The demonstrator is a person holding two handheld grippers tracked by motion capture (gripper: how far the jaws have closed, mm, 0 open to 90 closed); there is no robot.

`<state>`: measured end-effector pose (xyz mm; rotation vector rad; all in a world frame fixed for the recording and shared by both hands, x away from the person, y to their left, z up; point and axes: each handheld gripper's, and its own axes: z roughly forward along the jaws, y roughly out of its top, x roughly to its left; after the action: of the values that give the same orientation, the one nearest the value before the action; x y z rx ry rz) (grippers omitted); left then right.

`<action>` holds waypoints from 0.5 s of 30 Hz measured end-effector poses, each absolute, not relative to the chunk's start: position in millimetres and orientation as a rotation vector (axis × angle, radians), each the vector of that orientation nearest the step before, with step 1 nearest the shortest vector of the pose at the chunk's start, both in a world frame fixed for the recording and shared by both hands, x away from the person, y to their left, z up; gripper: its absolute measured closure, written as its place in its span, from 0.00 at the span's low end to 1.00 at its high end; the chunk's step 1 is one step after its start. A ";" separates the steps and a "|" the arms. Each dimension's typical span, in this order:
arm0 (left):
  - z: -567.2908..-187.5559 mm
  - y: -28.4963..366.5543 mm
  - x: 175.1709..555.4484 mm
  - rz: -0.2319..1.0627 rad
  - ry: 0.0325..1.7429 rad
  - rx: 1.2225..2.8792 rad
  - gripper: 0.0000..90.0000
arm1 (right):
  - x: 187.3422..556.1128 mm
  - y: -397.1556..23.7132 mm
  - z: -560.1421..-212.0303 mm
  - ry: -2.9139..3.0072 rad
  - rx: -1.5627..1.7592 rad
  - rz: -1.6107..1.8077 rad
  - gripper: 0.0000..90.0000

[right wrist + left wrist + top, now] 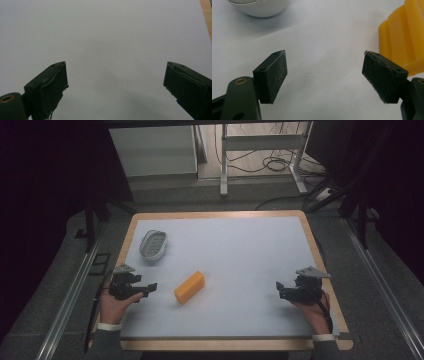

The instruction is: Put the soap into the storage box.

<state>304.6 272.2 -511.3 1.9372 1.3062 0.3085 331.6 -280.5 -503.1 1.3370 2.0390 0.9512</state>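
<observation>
The yellow block (404,37) and white dish (259,7) are cut off in the left gripper view. Both grippers' fingers (273,75) (47,87) are spread wide, nothing held.

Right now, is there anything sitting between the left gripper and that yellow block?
Nothing visible. The left gripper has its jaws open, and only bare white mat lies between it and the yellow block. The white dish sits farther back, off that line.
</observation>
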 end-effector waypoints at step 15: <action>-494.3 269.8 306.4 0.341 1.303 2.039 0.23 | 325.2 -287.2 -500.1 2.026 1.343 0.959 0.07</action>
<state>306.4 269.8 -494.3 2.0395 1.3029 0.3410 325.2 -287.2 -500.1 1.3428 2.0261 0.9590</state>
